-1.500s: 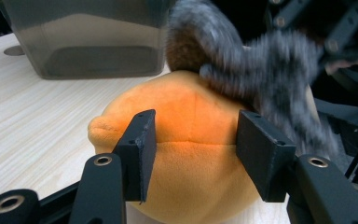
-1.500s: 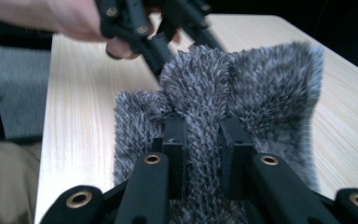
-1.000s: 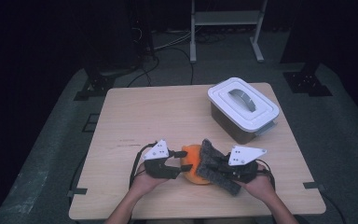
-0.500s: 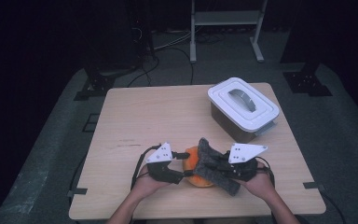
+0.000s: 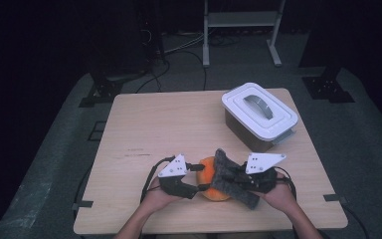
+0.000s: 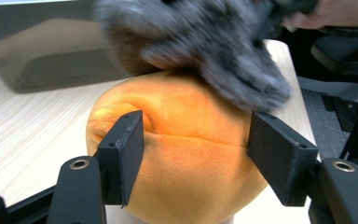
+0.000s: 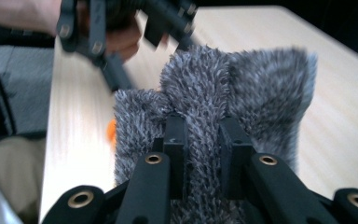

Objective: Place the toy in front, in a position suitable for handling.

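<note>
Right claw [image 7: 203, 140] pinches the grey cloth [image 5: 233, 178] lying diagonally across the orange plush [image 6: 182, 154], which left claw [image 6: 196, 154] straddles open.

Grey cloth [image 5: 231, 180] farther over orange plush [image 5: 210, 172]

Shaggy grey fleece cloth [image 5: 231, 179], velvety matt round orange plush ball [image 6: 182, 154], pale wood-grain table [image 5: 169, 124], glossy white plastic lidded box [image 5: 259, 115]

No legible text, label, brand, number or sign is found on anything pictured; only a faint line of dark marks [image 5: 138, 150] is seen on the table [image 5: 179, 119], too small to be read.
</note>
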A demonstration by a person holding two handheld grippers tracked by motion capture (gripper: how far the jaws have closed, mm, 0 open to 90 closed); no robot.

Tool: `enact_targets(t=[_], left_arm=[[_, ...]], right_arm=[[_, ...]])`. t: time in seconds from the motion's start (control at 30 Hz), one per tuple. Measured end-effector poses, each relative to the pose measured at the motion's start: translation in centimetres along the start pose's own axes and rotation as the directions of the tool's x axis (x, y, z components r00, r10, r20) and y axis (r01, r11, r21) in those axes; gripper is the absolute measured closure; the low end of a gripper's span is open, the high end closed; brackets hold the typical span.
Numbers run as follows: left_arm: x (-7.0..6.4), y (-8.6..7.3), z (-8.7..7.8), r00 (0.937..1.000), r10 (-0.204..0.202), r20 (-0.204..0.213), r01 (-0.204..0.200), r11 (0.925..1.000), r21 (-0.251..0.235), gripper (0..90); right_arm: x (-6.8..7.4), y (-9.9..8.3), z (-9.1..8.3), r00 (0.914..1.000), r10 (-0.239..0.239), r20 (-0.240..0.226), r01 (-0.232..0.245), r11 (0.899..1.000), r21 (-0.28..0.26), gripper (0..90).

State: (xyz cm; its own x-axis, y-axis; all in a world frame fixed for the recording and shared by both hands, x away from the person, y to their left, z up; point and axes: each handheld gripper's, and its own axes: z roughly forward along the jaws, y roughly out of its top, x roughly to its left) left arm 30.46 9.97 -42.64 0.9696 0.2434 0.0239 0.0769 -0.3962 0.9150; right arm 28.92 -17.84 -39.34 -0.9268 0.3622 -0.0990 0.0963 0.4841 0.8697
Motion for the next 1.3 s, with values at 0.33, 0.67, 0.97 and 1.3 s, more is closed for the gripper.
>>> enact_targets(t=[0.33,0.67,0.97,1.3], left_arm=[[0.0,0.1,-0.1,0.9999,-0.015,0.005,0.015,0.9999,0.006,35.9],[-0.1,0.0,0.2,0.9994,-0.016,-0.031,0.017,0.9995,0.027,37.1],[-0.5,0.1,0.3,0.9992,0.039,-0.008,-0.039,0.9989,0.028,37.4],[-0.5,0.4,0.3,0.9984,0.015,-0.055,-0.014,0.9996,0.026,33.3]], right_arm=[[-1.4,-1.2,0.4,0.9968,0.076,-0.023,-0.076,0.997,0.020,74.8],[0.0,-0.6,0.5,0.9964,0.038,-0.075,-0.035,0.999,0.033,75.2],[-1.1,-0.5,0.8,0.9979,0.060,-0.023,-0.060,0.998,-0.005,75.2],[-0.4,-1.6,0.6,0.9927,0.079,-0.091,-0.076,0.996,0.042,75.6]])
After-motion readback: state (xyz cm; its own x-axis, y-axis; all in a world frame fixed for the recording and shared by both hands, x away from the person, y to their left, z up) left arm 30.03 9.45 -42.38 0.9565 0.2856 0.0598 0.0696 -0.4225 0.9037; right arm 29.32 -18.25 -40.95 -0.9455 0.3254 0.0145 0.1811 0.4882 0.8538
